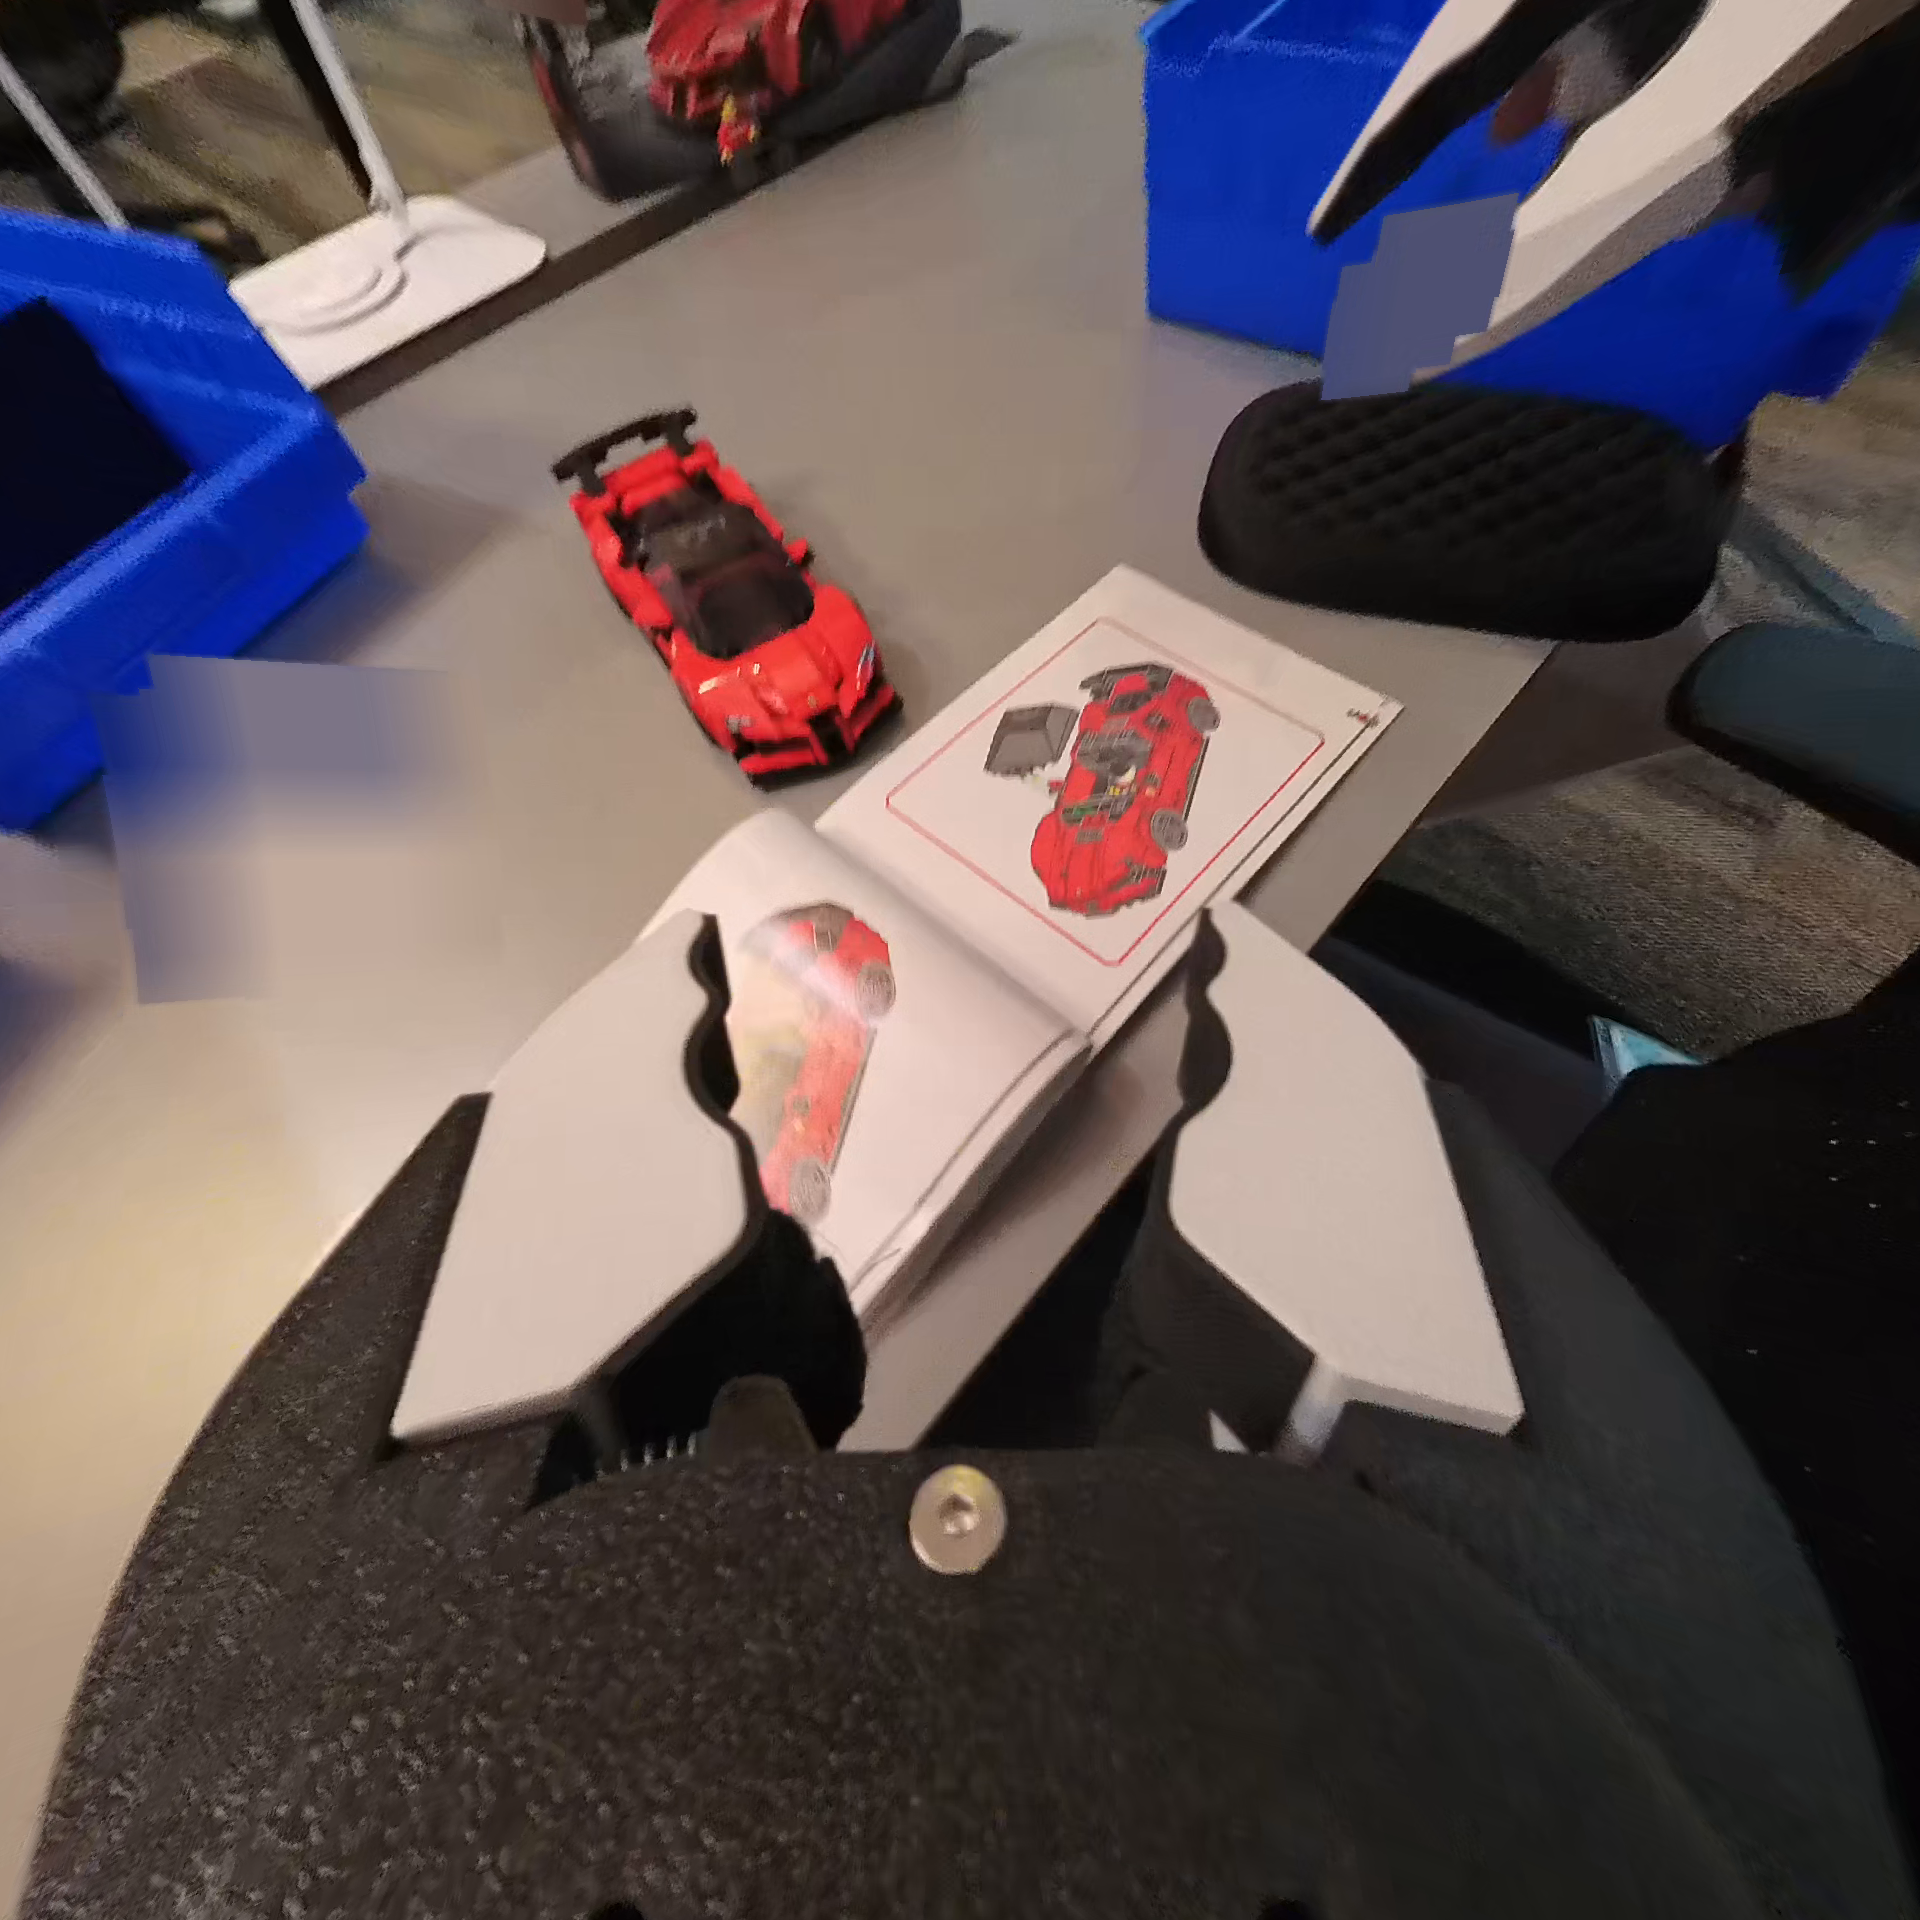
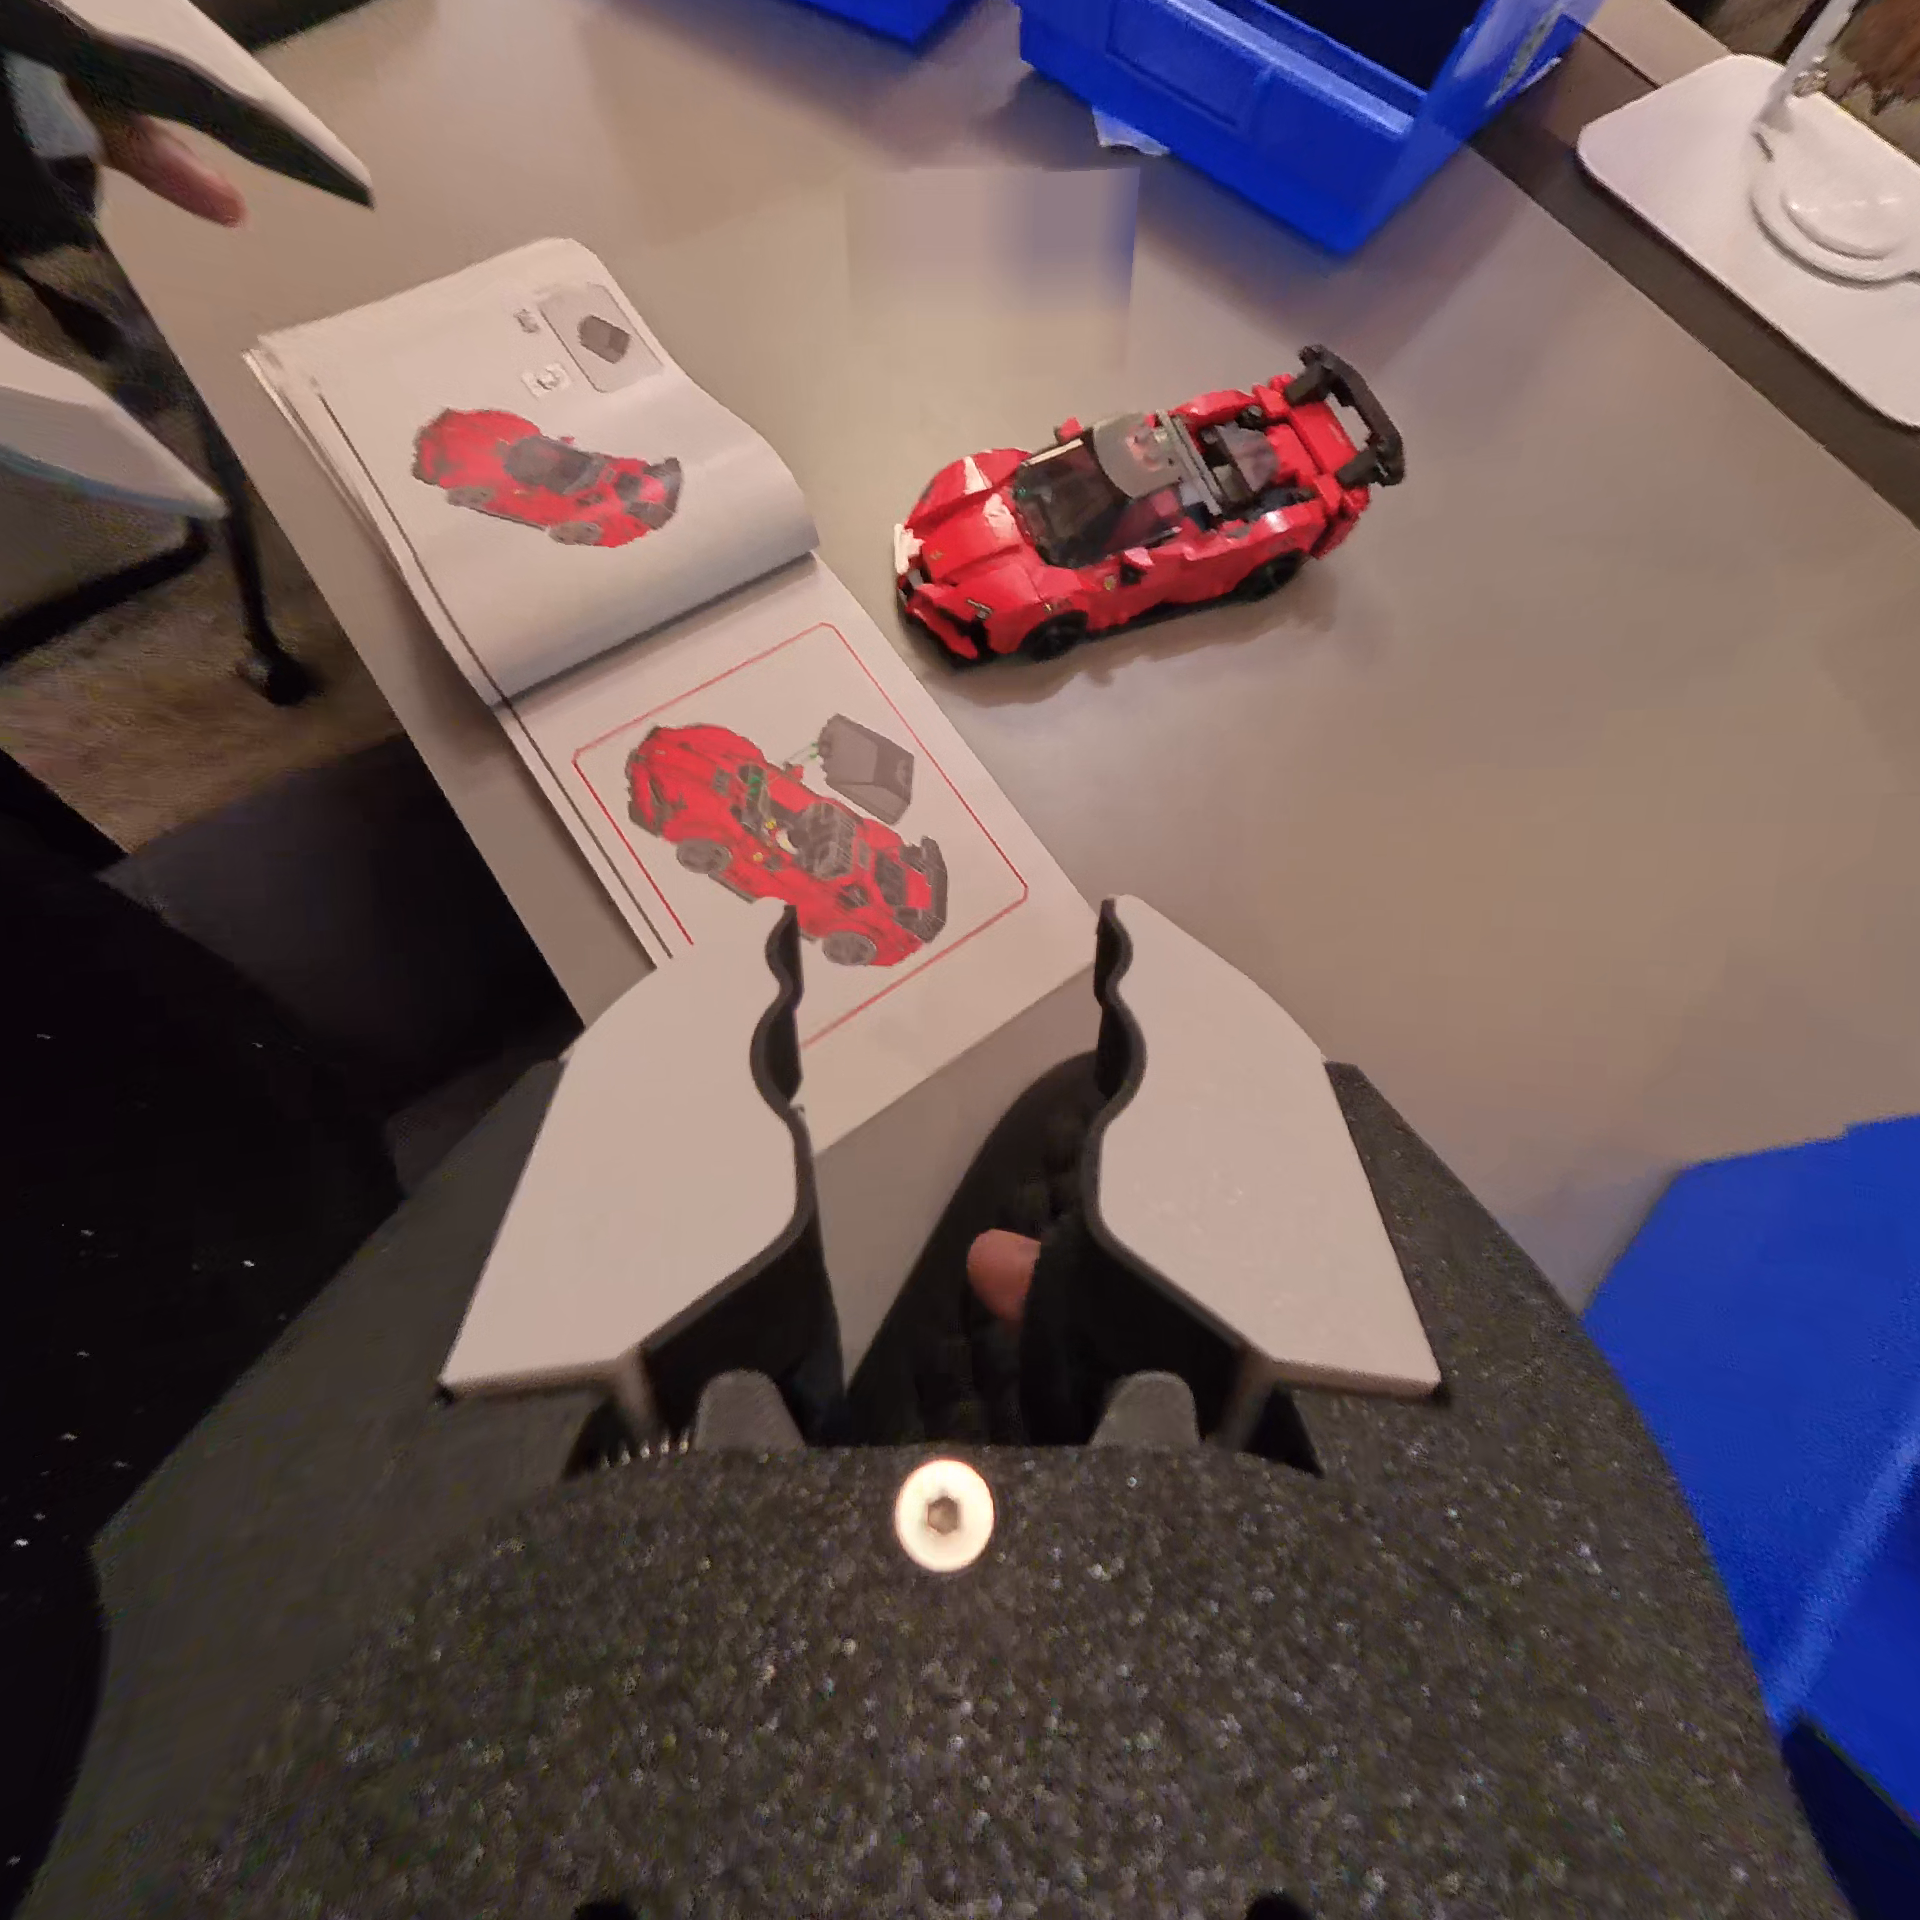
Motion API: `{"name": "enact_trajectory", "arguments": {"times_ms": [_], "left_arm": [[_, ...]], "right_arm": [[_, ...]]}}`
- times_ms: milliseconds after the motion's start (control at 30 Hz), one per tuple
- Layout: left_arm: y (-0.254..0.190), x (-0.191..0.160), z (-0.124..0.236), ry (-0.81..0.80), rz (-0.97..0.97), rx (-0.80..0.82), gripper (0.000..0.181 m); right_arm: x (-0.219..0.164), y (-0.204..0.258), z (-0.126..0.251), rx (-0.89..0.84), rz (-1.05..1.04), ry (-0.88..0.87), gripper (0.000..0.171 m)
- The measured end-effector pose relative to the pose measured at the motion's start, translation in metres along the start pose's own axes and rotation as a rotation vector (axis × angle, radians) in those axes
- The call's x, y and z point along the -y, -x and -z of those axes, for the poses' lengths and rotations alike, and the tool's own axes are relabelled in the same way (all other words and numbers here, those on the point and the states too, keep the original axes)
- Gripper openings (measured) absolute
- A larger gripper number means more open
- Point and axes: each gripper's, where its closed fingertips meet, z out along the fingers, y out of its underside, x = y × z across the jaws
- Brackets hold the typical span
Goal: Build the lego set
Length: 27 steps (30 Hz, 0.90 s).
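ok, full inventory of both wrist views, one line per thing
Red brick-built toy car: 1, red and black, mid-table, beyond the booklet.
Open paper instruction booklet: 1, white with red car pictures, near table edge.
Blue plastic bins: at least 2, blue, far sides of the table.
White flat lamp base: 1, white, far edge.
Dark set box: 1, dark with red car picture, far end.
Grey table: 1, grey.
Left gripper: jaws open, empty, over the booklet.
Right gripper: jaws open, empty.

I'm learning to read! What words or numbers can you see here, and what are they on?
Nothing reads clearly.
Booklet: a tiny red mark at the page corner, too small to read.
Red car: small badges, too small to read.
Blue bins: labels are blurred over.
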Motion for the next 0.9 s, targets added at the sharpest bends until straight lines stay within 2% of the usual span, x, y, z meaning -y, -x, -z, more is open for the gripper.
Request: {"name": "enact_trajectory", "arguments": {"times_ms": [100, 200, 400, 533, 667, 767, 900], "left_arm": [[0.010, 0.010, -0.009, -0.019, -0.008, -0.070, 0.078], [0.039, 0.014, -0.023, 0.006, 0.018, -0.084, 0.078], [0.094, 0.032, -0.066, -0.004, 0.176, -0.223, 0.077], [0.118, 0.032, -0.109, 0.022, 0.229, -0.338, 0.068], [0.129, 0.026, -0.148, 0.078, 0.319, -0.457, 0.055], [0.126, 0.030, -0.161, 0.072, 0.421, -0.551, 0.046], [0.123, 0.021, -0.177, 0.109, 0.411, -0.534, 0.044]], "right_arm": [[0.009, 0.005, -0.017, 0.089, -0.073, -0.069, 0.056], [0.019, 0.006, -0.038, 0.171, -0.193, -0.139, 0.062], [0.031, -0.030, -0.087, 0.155, -0.479, -0.242, 0.082], [0.033, -0.061, -0.119, 0.145, -0.582, -0.254, 0.076], [0.034, -0.078, -0.149, 0.209, -0.699, -0.236, 0.073], [0.037, -0.082, -0.163, 0.242, -0.742, -0.236, 0.072], [0.037, -0.083, -0.171, 0.249, -0.778, -0.246, 0.071]]}}
